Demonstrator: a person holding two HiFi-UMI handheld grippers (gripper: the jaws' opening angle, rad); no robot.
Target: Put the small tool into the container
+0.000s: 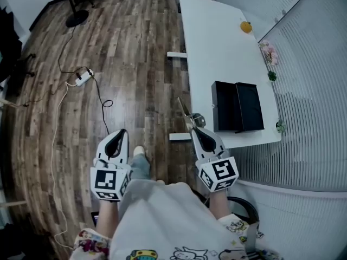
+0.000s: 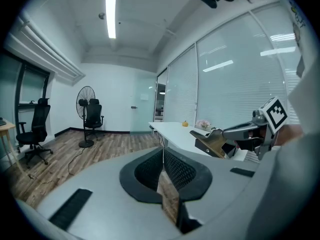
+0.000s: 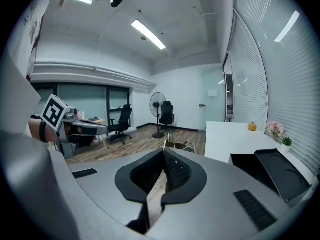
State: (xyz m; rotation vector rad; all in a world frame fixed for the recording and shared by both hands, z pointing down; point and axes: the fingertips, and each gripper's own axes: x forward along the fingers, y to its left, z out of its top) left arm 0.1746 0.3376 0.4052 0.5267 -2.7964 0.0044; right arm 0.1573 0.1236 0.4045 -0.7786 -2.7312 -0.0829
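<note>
My right gripper (image 1: 196,128) is shut on a small tan metal tool (image 1: 187,115), which sticks out past its tips above the floor, just left of the white table's (image 1: 217,42) near corner. In the right gripper view the tool (image 3: 178,145) shows just beyond the closed jaws. The container, an open black box (image 1: 237,106), lies on the table to the right of the tool, and also appears as the black box (image 3: 272,171) in the right gripper view. My left gripper (image 1: 120,134) hangs over the wooden floor, shut and empty. From the left gripper view the tool (image 2: 212,143) is visible at the right.
An orange (image 1: 246,27), pink flowers (image 1: 269,52) and small plants sit along the table's far side by the blinds. A power strip (image 1: 83,78) with trailing cables lies on the floor at left. A fan (image 1: 76,15) stands at the back. Office chairs (image 2: 35,129) stand beyond.
</note>
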